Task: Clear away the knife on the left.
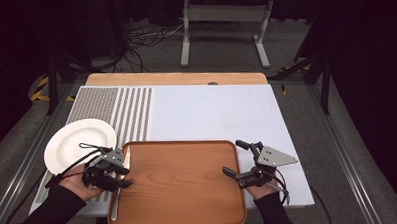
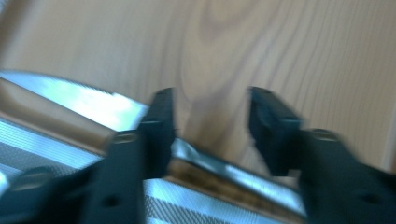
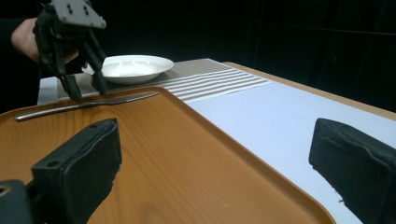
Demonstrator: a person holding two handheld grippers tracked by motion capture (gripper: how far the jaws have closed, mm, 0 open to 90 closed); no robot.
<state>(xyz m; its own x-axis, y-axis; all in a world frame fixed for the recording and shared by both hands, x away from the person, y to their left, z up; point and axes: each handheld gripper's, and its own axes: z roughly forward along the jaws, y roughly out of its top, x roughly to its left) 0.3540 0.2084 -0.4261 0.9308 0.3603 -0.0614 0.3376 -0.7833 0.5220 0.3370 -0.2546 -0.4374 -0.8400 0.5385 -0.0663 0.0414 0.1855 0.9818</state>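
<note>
A metal table knife lies along the left rim of the wooden tray. My left gripper hangs just above the knife, open, one jaw on each side of it. In the left gripper view the blurred knife runs across between the open jaws of the left gripper. My right gripper is open at the tray's right rim, holding nothing. From the right gripper view its wide-open jaws of the right gripper frame the tray, with the knife and left gripper beyond.
A white plate sits left of the tray on the grey-striped part of a white mat. The plate lies behind the knife in the right gripper view. The table's wooden edge runs along the back.
</note>
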